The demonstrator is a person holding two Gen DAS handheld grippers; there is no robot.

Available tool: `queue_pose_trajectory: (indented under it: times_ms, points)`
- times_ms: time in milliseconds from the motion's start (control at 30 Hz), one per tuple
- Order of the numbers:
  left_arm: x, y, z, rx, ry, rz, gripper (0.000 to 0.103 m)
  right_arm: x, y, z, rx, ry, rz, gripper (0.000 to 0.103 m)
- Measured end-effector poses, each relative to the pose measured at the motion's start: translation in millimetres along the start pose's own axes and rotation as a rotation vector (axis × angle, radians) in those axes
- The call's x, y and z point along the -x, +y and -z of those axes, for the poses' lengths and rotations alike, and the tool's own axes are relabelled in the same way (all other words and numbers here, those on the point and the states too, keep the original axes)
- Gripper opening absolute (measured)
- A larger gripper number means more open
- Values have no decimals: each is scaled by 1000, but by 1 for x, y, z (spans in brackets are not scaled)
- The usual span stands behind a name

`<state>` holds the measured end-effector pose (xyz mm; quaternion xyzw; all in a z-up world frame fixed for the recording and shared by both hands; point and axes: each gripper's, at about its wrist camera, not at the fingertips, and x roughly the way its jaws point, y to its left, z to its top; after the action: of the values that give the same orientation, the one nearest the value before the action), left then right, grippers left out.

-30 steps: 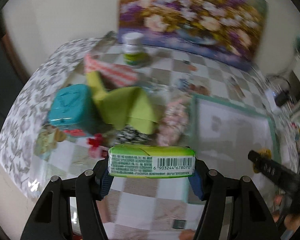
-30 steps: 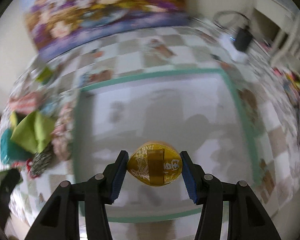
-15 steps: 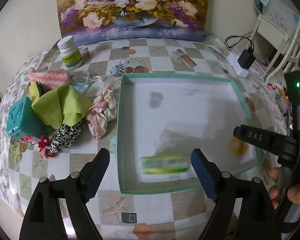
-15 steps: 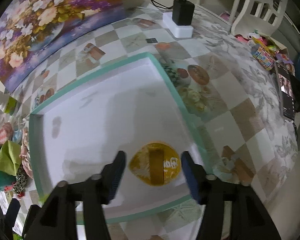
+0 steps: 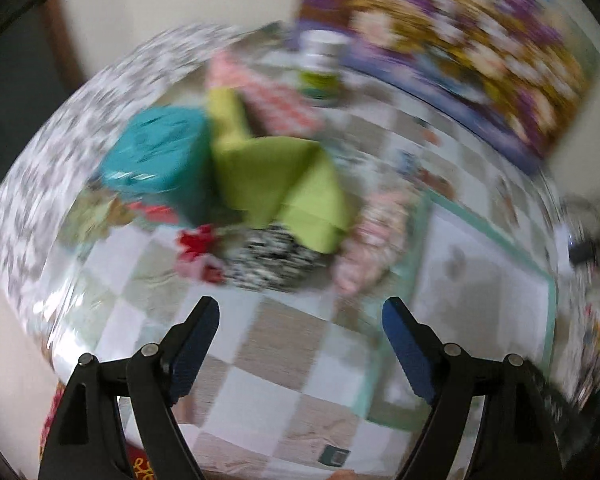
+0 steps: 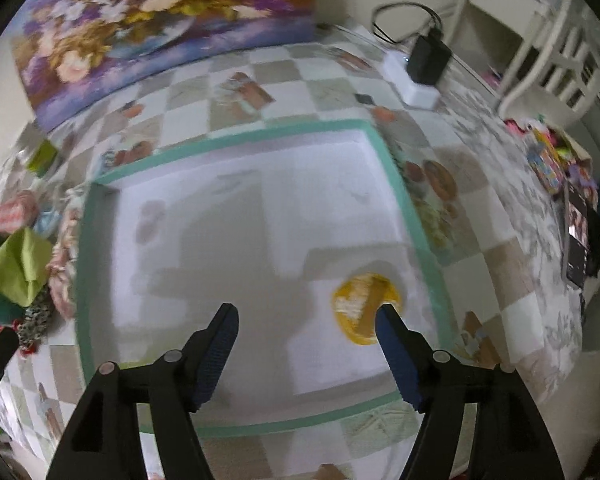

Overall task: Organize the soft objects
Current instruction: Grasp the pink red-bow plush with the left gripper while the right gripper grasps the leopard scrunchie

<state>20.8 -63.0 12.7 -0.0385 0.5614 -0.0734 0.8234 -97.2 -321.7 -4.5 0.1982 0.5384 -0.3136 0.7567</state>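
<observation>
My left gripper (image 5: 300, 312) is open and empty above the checkered tablecloth, facing a pile of soft things: a green cloth (image 5: 284, 176), a black-and-white scrunchie (image 5: 272, 260), a pink scrunchie (image 5: 368, 240), a red bow (image 5: 196, 240) and a pink striped cloth (image 5: 276, 96). My right gripper (image 6: 306, 320) is open and empty over the white tray with a teal rim (image 6: 404, 184). A yellow round packet (image 6: 360, 300) lies in the tray, just beyond my right fingertip. The left wrist view is blurred.
A teal box (image 5: 160, 160) sits left of the green cloth. A white bottle (image 5: 322, 64) and a flower painting (image 6: 160, 20) stand at the back. A charger on a power strip (image 6: 424, 68) and a white chair (image 6: 548, 52) are at the right.
Both grippers let go of their items into the tray. My left gripper swung back left to the pile. My right gripper drew left, leaving the yellow packet lying in the tray.
</observation>
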Motion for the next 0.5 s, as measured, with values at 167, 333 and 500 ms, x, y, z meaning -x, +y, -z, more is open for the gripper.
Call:
queue_pose_trajectory:
  times_ms: [167, 333, 500]
  points:
    - [-6, 69, -15, 255, 37, -15, 84, 16, 28, 4, 56, -41, -100, 75]
    - [-15, 122, -19, 411, 82, -62, 84, 26, 58, 9, 111, -62, -187, 75]
    - [-20, 144, -21, 452, 108, -72, 84, 26, 100, 17, 181, -53, -252, 75]
